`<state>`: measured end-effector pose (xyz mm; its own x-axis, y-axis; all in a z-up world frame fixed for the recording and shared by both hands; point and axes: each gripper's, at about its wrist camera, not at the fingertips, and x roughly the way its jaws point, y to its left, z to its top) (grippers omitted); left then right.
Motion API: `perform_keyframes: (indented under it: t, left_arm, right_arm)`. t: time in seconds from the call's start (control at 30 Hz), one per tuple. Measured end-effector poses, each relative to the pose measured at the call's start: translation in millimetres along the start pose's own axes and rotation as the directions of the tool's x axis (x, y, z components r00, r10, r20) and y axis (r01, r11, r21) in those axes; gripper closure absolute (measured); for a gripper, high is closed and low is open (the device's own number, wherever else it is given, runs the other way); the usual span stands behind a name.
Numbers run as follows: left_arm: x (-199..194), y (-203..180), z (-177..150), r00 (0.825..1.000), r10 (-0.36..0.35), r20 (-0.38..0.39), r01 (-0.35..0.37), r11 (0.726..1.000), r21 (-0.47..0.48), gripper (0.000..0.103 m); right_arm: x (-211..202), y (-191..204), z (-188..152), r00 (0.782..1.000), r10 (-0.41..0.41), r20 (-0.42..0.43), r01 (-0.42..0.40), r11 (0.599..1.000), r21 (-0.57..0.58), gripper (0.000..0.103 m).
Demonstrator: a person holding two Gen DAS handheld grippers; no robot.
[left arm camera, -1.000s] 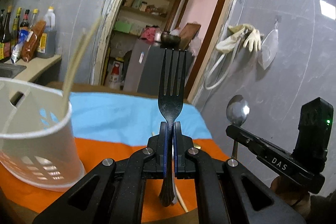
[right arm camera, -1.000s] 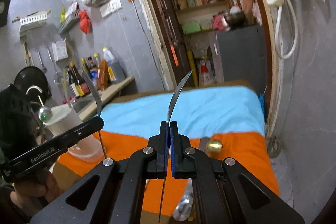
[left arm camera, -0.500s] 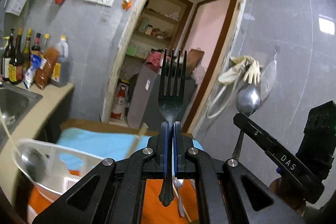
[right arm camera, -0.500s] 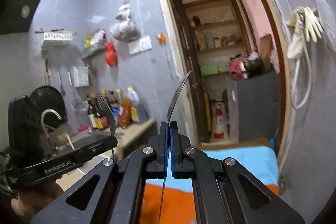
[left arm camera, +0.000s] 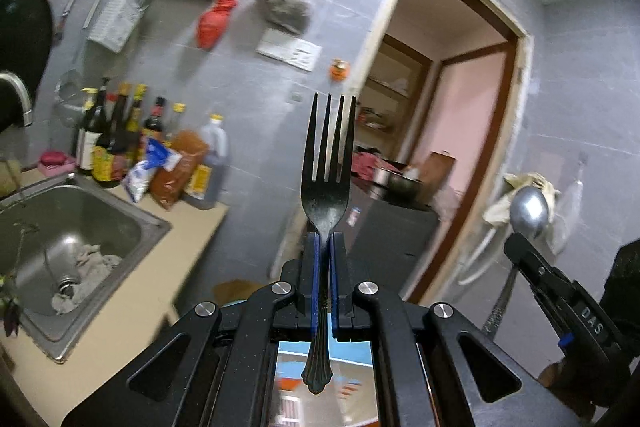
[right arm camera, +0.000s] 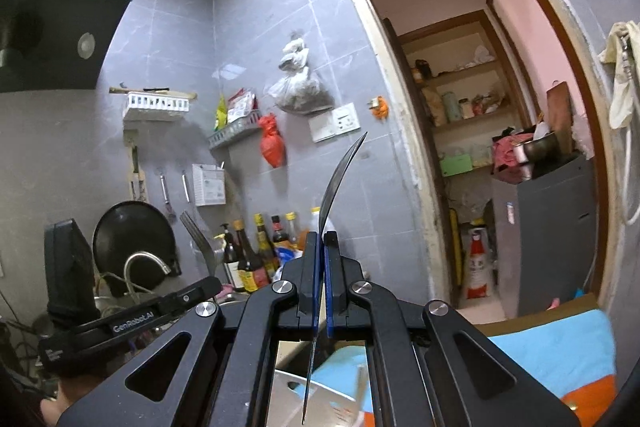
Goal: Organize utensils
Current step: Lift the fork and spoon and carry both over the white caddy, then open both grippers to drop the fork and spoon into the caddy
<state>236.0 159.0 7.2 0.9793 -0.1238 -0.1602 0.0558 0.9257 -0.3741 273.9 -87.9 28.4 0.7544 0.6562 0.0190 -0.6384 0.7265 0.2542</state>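
The fork (left arm camera: pixel 326 187) stands upright at the centre of the left wrist view, its neck clamped between the pads of the left gripper (left arm camera: pixel 324 247), tines up and the handle end hanging free below the jaws. The spoon (left arm camera: pixel 528 207) shows at the right edge of that view, bowl up, grasped by the right gripper (right arm camera: pixel 322 247); in the right wrist view it appears edge-on as a thin curved sliver rising from jaws pressed together on it.

Both grips look narrow, metal on a small patch of pad, so I'd judge either piece could pivot or slide if it is swung fast or knocked. The two tools are close together, and the spoon bowl and the fork tines could clash. The white holder (right arm camera: pixel 320 393) is only partly visible low in the right wrist view, so lowering a handle into it blind could catch its rim and tip it.

Below lies a cloth (right arm camera: pixel 560 347) in blue and orange, at the lower right of the right wrist view. The room is a small kitchen with grey tiled walls: a steel sink (left arm camera: pixel 80 227) at the left of the left wrist view, bottles (left arm camera: pixel 120 135) behind it, and a doorway (right arm camera: pixel 480 107) at the right opening onto shelves.
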Motion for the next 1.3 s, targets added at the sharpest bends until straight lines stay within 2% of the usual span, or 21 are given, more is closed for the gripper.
perform_keyframes:
  t: [0.27, 0.4, 0.53, 0.8, 1.13, 1.2, 1.27, 1.3]
  left_arm:
    - [-4.3, 37.8, -8.1, 0.998, 0.05, 0.038, -0.049, 0.998, -0.03, 0.101]
    - [1.0, 42.8, -11.4, 0.999, 0.045, 0.028, -0.044, 0.998, -0.034, 0.101]
    - [8.4, 35.6, -18.9, 0.999, 0.035, 0.008, -0.035, 0.999, 0.01, 0.101]
    - [19.3, 20.2, -43.5, 0.997, 0.035, -0.067, -0.027, 0.993, 0.115, 0.1]
    - [17.9, 21.0, -50.4, 0.983, 0.014, -0.183, 0.002, 0.996, 0.087, 0.099]
    - [16.2, 20.0, -50.1, 0.979, 0.003, -0.202, 0.013, 0.997, 0.077, 0.095]
    - [12.0, 19.1, -49.3, 0.979, -0.006, -0.202, 0.019, 0.998, 0.061, 0.075]
    - [9.9, 18.3, -48.1, 0.98, -0.012, -0.199, 0.023, 0.998, 0.05, 0.071]
  right_arm:
    - [30.4, 3.7, -42.2, 0.999, 0.003, -0.054, -0.004, 1.0, -0.018, 0.103]
    - [38.1, 6.0, -56.3, 0.996, 0.001, -0.086, -0.004, 0.999, -0.041, 0.103]
    - [42.8, 10.0, -65.2, 0.994, 0.004, -0.109, -0.012, 0.997, -0.07, 0.103]
    - [44.6, 4.2, -78.9, 0.985, 0.0, -0.171, -0.013, 0.997, -0.078, 0.102]
    - [40.5, -1.6, -84.3, 0.964, 0.0, -0.265, -0.017, 0.998, -0.061, 0.1]
    - [38.7, -2.5, -84.7, 0.96, -0.002, -0.281, -0.015, 0.998, -0.056, 0.099]
    - [36.0, -3.1, -83.6, 0.957, -0.006, -0.29, -0.01, 0.998, -0.054, 0.097]
    - [34.4, -3.8, -83.1, 0.958, -0.007, -0.288, -0.009, 0.999, -0.052, 0.095]
